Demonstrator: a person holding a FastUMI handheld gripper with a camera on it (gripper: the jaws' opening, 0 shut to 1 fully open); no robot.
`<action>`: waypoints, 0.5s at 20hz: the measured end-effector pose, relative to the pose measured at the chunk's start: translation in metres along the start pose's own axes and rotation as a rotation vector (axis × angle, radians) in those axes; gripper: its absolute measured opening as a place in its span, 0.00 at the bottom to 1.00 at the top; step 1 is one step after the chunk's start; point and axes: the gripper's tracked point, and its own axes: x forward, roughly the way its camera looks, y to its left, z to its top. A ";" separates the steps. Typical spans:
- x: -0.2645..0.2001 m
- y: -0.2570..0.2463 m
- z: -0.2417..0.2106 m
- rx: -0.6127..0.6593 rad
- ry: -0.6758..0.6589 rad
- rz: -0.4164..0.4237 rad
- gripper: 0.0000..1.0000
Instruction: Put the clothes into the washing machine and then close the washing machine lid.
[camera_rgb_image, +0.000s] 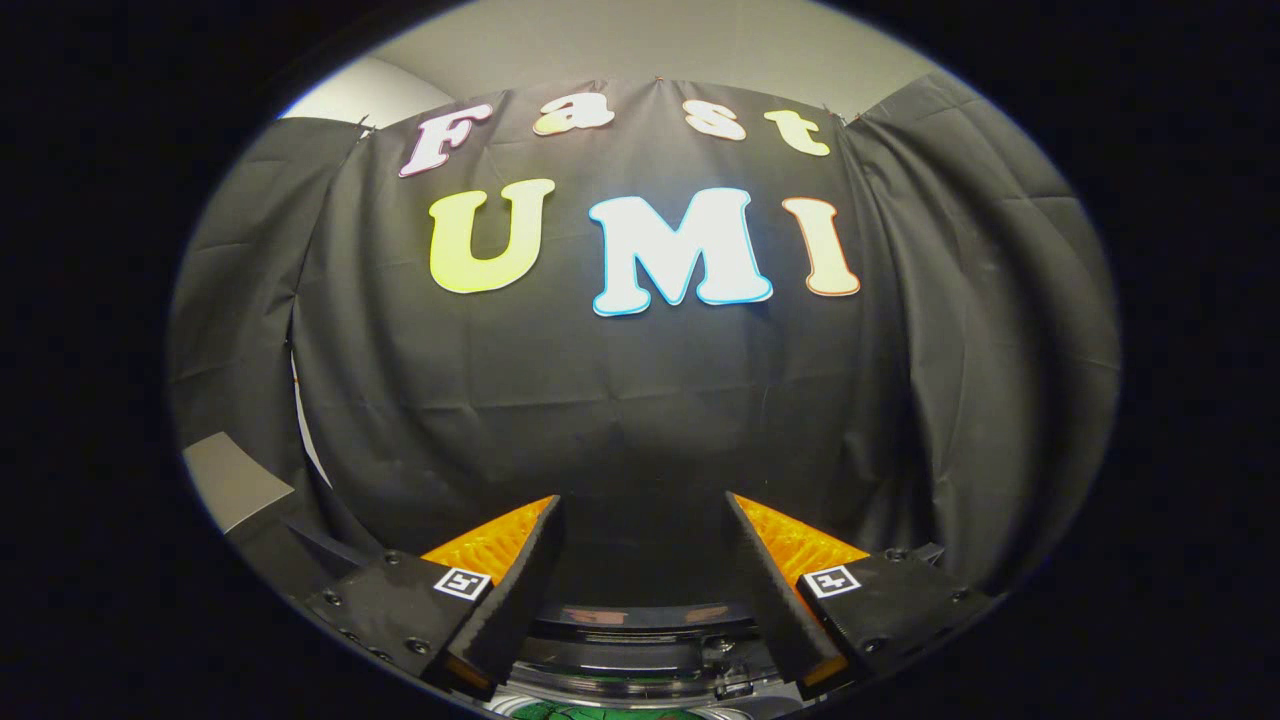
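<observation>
My gripper (642, 505) is open, its two fingers spread wide with nothing between them, pointing at the black cloth wall. Below and between the fingers I see the curved dark rim of the washing machine (640, 655), with a shiny lid edge and a sliver of something green (580, 712) under it. No clothes are held in the fingers.
The black cloth wall (640, 400) hangs close ahead and wraps around both sides. A pale ceiling (640, 50) shows above it. A grey surface (230, 480) sits low to the left, beside the cloth.
</observation>
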 end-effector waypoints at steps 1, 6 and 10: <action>-0.003 -0.002 0.000 0.002 -0.006 0.000 0.98; -0.031 -0.003 -0.005 0.002 -0.015 -0.017 0.98; -0.058 -0.003 -0.014 0.001 -0.014 -0.025 0.98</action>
